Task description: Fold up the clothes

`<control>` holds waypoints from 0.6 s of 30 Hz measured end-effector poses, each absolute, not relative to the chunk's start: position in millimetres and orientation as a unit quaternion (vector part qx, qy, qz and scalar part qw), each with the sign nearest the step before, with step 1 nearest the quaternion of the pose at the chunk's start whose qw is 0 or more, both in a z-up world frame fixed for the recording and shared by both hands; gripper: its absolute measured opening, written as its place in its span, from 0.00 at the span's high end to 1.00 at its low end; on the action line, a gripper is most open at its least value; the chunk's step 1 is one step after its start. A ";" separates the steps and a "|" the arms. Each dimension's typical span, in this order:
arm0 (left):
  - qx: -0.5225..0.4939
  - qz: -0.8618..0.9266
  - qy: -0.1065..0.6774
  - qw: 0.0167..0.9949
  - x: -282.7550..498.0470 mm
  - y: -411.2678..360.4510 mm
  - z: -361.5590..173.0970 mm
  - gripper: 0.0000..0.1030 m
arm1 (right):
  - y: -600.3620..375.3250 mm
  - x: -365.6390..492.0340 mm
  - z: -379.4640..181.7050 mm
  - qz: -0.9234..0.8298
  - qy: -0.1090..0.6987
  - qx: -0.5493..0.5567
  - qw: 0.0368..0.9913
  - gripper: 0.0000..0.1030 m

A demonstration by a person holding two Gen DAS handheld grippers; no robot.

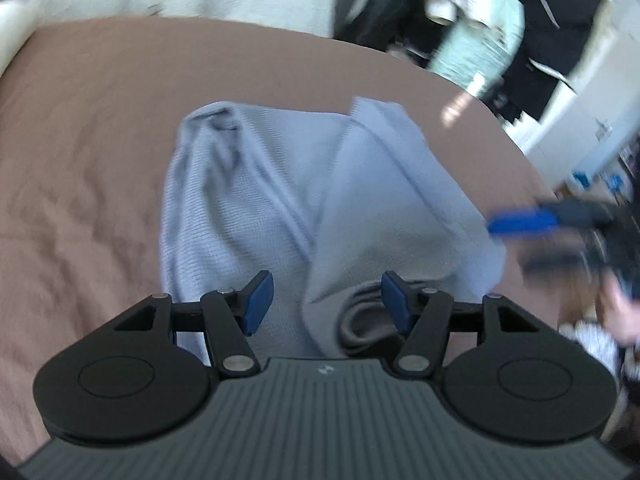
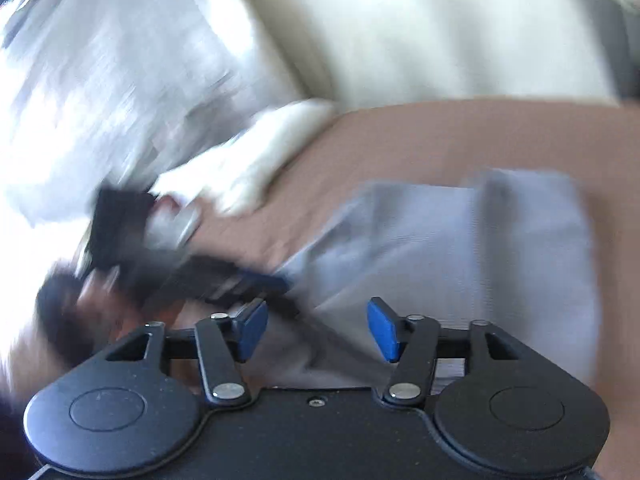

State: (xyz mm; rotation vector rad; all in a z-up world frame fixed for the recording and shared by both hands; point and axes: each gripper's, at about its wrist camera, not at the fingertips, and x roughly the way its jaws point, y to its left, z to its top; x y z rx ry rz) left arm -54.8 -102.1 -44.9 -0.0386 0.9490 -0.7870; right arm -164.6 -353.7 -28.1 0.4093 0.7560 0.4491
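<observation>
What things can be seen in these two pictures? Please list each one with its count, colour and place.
garment: one, light blue, partly folded, lying on the bed in front of both grippers.
bed cover: one, brown, under the garment.
pillow or bedding: white, at the bed's edge; the count is too blurred to tell.
hanging clothes: several, dark and pale green, in the background.
left gripper: one, black with blue pads, jaws open above the garment.
right gripper: one, black with blue pads, jaws open above the garment.
hand: one, blurred, at the right edge behind the right gripper.

Bare brown bedsheet (image 1: 88, 152) lies open left of the blue garment (image 1: 280, 200).
</observation>
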 end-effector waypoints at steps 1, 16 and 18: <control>-0.005 -0.370 0.448 0.814 -56.1 -107.0 -46.8 0.39 | -365.1 -157.7 -36.1 0.190 0.371 0.224 0.881 0.39; 0.098 -0.281 0.445 0.844 -89.9 -115.5 -52.1 0.87 | -348.2 -121.9 -83.4 0.226 0.381 0.267 0.856 0.83; 0.082 -0.284 0.393 0.871 -94.6 -109.9 -35.3 0.87 | -340.9 -109.0 -73.5 0.250 0.361 0.288 0.851 0.83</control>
